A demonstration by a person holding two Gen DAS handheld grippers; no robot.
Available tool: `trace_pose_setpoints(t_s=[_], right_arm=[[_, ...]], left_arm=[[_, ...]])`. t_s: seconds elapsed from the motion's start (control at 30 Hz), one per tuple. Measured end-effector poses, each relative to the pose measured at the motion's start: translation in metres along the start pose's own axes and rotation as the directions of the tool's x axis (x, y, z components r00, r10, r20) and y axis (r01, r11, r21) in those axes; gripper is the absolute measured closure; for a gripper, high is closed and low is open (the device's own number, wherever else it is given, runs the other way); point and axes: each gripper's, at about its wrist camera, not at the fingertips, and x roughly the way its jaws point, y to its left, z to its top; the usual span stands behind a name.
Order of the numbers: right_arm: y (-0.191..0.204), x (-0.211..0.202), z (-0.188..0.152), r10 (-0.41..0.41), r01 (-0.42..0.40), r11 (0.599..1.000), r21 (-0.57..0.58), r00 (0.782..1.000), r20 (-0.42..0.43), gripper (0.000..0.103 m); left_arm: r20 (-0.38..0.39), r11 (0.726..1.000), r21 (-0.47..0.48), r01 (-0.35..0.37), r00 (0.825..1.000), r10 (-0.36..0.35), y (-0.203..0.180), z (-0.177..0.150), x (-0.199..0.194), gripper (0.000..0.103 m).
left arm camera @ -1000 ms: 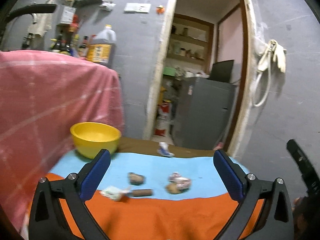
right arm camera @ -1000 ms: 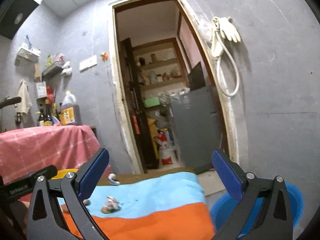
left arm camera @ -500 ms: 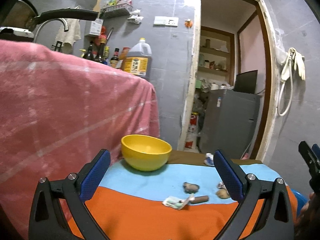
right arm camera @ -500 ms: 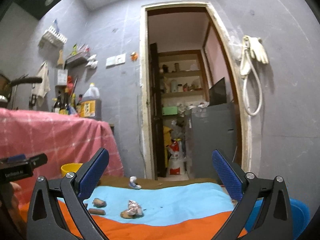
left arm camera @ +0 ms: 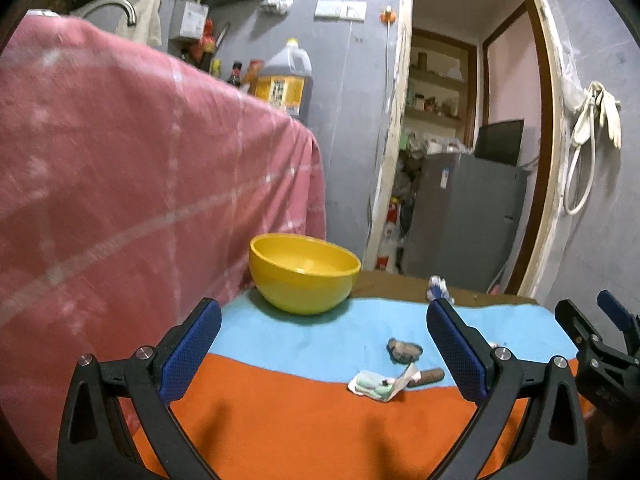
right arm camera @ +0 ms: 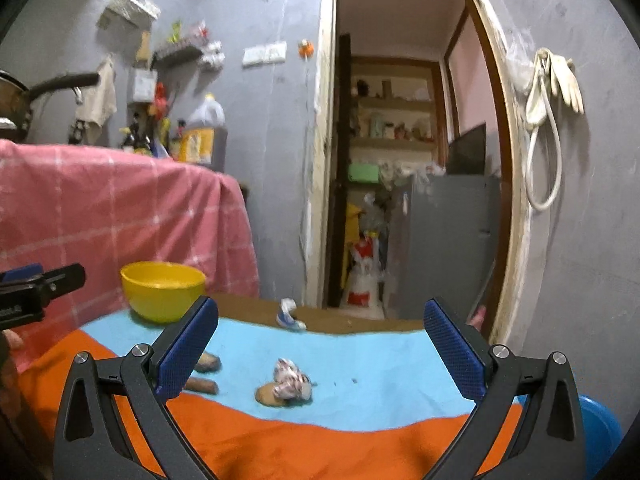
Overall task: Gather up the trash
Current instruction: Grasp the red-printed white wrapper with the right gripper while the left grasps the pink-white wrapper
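Observation:
Trash lies on a table covered in orange and blue cloth (left arm camera: 288, 420). In the left wrist view I see a crumpled white-green wrapper (left arm camera: 374, 383), a brown stick-like piece (left arm camera: 430, 376) and a brown lump (left arm camera: 404, 350). In the right wrist view a crumpled red-white wrapper (right arm camera: 291, 376) rests on a tan lump (right arm camera: 269, 395), and a blue-white scrap (right arm camera: 289, 316) lies at the far edge. A yellow bowl (left arm camera: 304, 278) stands at the back left. My left gripper (left arm camera: 320, 348) is open and empty above the table. My right gripper (right arm camera: 320, 348) is open and empty.
A pink checked cloth (left arm camera: 140, 184) drapes a high counter on the left, with bottles and an oil jug (left arm camera: 284, 80) on top. A blue bin (right arm camera: 600, 428) sits below the table's right end. A doorway (right arm camera: 400, 160) opens behind the table.
Both grippers have tilted down and moved closer to the table, so the trash and bowl appear larger. Both stay open and empty.

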Motion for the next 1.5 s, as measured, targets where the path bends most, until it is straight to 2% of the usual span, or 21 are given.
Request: trace_pose_setpoints(t_s=[0.23,0.43,0.57,0.67,0.73,0.83,0.9,1.03,1.13,1.23,1.3,1.33,1.5], right_arm=[[-0.009,0.017,-0.005,0.016,-0.012,0.999,0.044,0.995,-0.096,0.000],[-0.015,0.032,-0.013,0.046,-0.031,0.996,0.080,0.981,-0.186,0.000],[-0.015,0.047,-0.017,0.063,-0.043,0.996,0.084,0.964,-0.258,0.000],[-0.013,0.059,-0.019,0.087,-0.063,0.995,0.082,0.943,-0.322,0.006],[-0.010,0.066,-0.021,0.092,-0.070,0.995,0.074,0.926,-0.366,0.018],[-0.006,0.078,-0.024,0.106,-0.086,0.994,0.066,0.896,-0.431,0.025],[-0.005,0.085,-0.025,0.122,-0.100,0.992,0.071,0.875,-0.468,0.028],[-0.009,0.101,-0.028,0.170,-0.124,0.985,0.122,0.835,-0.523,0.036],[-0.011,0.110,-0.029,0.201,-0.135,0.978,0.159,0.814,-0.546,0.043],[-0.010,0.116,-0.034,0.234,-0.155,0.971,0.183,0.779,-0.582,0.053],[-0.011,0.117,-0.036,0.252,-0.163,0.966,0.201,0.764,-0.594,0.058],[-0.012,0.118,-0.037,0.260,-0.166,0.964,0.209,0.760,-0.596,0.064],[-0.011,0.118,-0.039,0.282,-0.183,0.958,0.222,0.749,-0.600,0.068]], left_arm=[[-0.141,0.999,0.018,0.043,0.989,-0.040,-0.006,-0.006,0.026,0.002],[-0.263,0.995,0.037,0.093,0.961,-0.080,-0.015,-0.013,0.048,0.003],[-0.315,0.993,0.023,0.118,0.943,-0.105,-0.015,-0.017,0.056,0.005],[-0.365,0.990,0.005,0.143,0.922,-0.131,-0.016,-0.020,0.065,0.013],[-0.410,0.988,-0.007,0.154,0.901,-0.143,-0.016,-0.023,0.073,0.019],[-0.474,0.986,-0.027,0.162,0.867,-0.156,-0.016,-0.029,0.084,0.030],[-0.502,0.986,-0.037,0.163,0.850,-0.160,-0.015,-0.031,0.090,0.033],[-0.504,0.983,-0.033,0.181,0.846,-0.173,-0.017,-0.031,0.088,0.034],[-0.504,0.981,-0.033,0.192,0.844,-0.182,-0.017,-0.030,0.087,0.034],[-0.502,0.981,-0.049,0.189,0.844,-0.188,-0.015,-0.029,0.089,0.040],[-0.496,0.980,-0.071,0.188,0.845,-0.198,-0.011,-0.028,0.089,0.045],[-0.493,0.978,-0.084,0.189,0.845,-0.206,-0.009,-0.028,0.089,0.049],[-0.487,0.971,-0.135,0.198,0.840,-0.239,-0.001,-0.025,0.089,0.065]])
